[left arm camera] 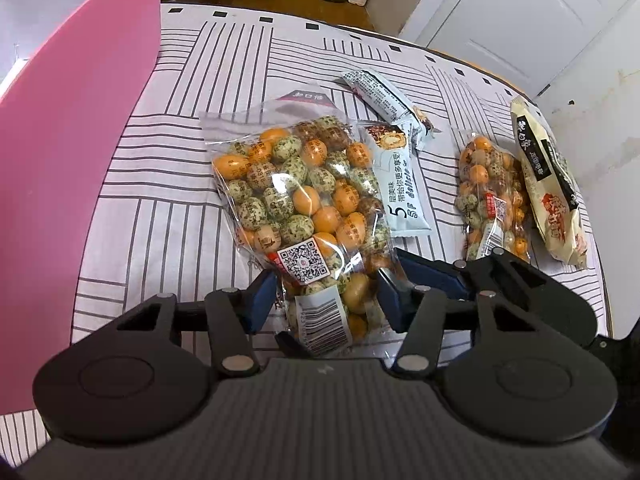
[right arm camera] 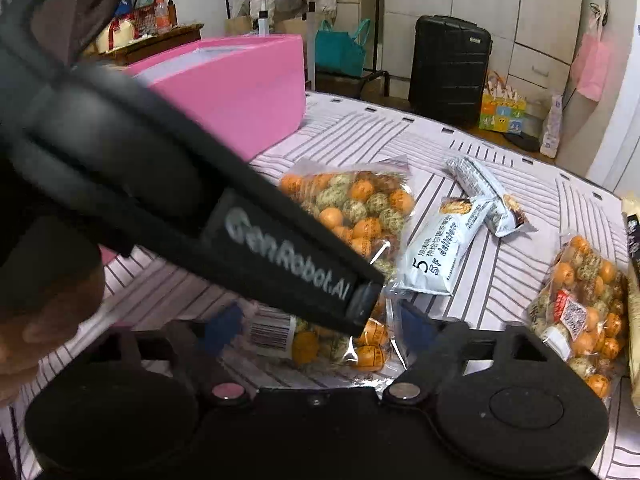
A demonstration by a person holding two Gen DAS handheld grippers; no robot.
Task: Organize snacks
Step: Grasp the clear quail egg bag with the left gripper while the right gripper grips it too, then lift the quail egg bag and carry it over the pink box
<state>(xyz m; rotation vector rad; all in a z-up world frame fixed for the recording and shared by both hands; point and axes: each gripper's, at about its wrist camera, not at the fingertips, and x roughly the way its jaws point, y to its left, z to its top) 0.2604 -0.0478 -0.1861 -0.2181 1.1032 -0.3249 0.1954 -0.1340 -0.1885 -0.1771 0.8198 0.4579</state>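
A clear nut bag (left arm camera: 296, 208) is lying mid-tabletop, its near end sitting between the left gripper's (left arm camera: 326, 300) blue pads, which appear to be closing on it, while the right gripper (right arm camera: 320, 322) is hovering open just beside. Two bars (left arm camera: 394, 152), a second nut bag (left arm camera: 490, 200) and a cream packet (left arm camera: 550, 184) are still waiting toward the right edge. The pink box (left arm camera: 80, 140) is standing at the left edge, and nothing looks sorted yet.
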